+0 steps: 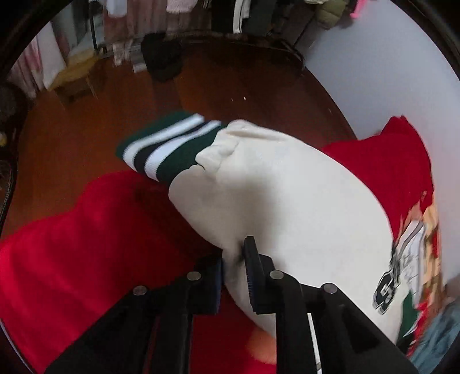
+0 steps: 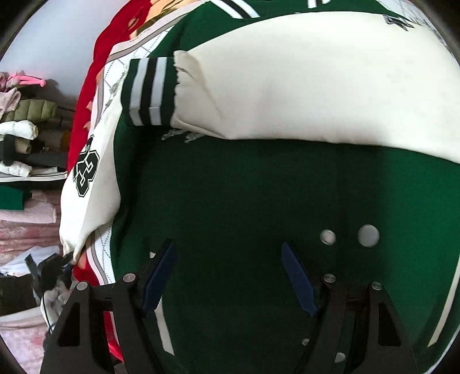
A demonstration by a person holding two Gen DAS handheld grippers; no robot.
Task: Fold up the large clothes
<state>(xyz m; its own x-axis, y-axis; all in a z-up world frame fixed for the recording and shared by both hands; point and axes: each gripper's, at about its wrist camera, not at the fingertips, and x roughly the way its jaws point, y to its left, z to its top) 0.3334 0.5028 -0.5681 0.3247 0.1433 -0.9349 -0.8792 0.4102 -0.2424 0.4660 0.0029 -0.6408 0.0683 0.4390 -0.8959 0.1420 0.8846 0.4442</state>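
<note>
A green varsity jacket (image 2: 258, 207) with cream sleeves lies on a red cloth (image 1: 86, 244). My left gripper (image 1: 234, 259) is shut on the cream left sleeve (image 1: 287, 201) and holds it lifted; its green-and-white striped cuff (image 1: 169, 143) points away over the floor. In the right wrist view that sleeve (image 2: 92, 184), with a number patch, hangs at the left, and the left gripper (image 2: 61, 263) shows small at its lower end. The other cream sleeve (image 2: 302, 80) lies folded across the jacket's green body. My right gripper (image 2: 227, 267) is open and empty just above the green body near two snap buttons (image 2: 368, 235).
A brown wooden floor (image 1: 115, 115) lies beyond the red cloth, with a small wooden stool (image 1: 74, 80) and a rack of hanging clothes (image 1: 201, 17) at the back. A white wall (image 1: 388, 72) is to the right. Piles of clothes (image 2: 23, 129) sit left in the right wrist view.
</note>
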